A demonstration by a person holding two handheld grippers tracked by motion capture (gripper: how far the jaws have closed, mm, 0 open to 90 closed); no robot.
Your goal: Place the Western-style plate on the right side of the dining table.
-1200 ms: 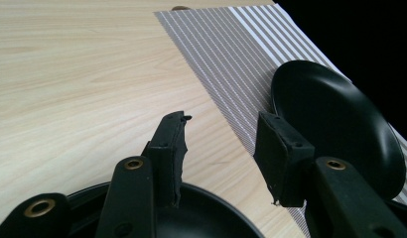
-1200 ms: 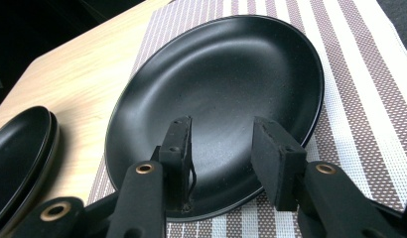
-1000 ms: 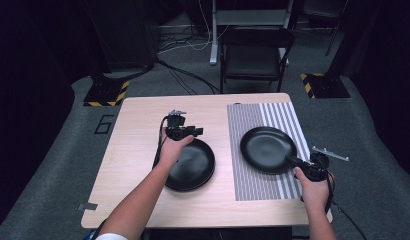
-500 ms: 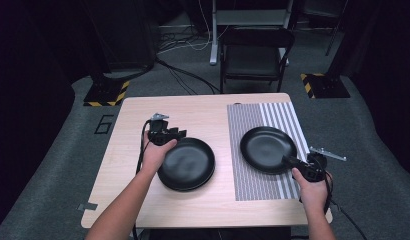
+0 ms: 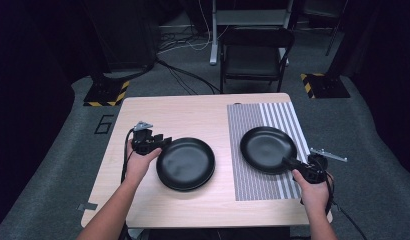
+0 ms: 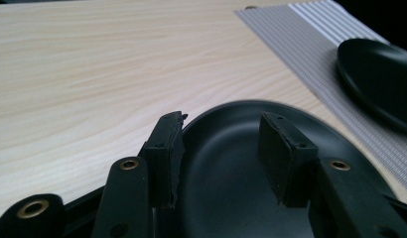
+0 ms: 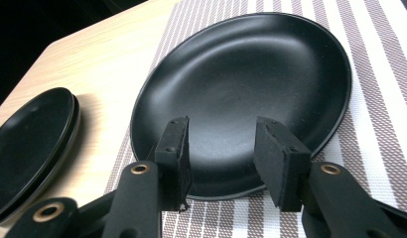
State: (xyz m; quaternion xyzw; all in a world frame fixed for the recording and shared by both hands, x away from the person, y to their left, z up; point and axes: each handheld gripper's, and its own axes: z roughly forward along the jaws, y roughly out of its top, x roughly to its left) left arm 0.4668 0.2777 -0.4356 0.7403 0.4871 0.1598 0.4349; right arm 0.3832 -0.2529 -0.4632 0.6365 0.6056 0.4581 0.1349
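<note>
High view: left hand (image 5: 138, 162) angles its tongs (image 5: 164, 142) at the plate (image 5: 185, 163).

Plates: three, black — two stacked (image 5: 185, 163), one on the mat (image 5: 268, 149)
Mats: one, striped (image 5: 265, 120)
Tables: one (image 5: 193, 112)
Chairs: one (image 5: 255, 52)
Grippers: two — left (image 5: 160, 142), right (image 5: 291, 163)

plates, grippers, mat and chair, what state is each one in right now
stacked plates: two stacked on bare wood, upright, empty
single plate: flat on the mat, empty
striped mat: spread flat on the table's right part
left gripper: jaws open over the stack's rim, not clamping
right gripper: jaws open at the single plate's near rim, not pressing
folding chair: unfolded, empty, beyond the table
</note>
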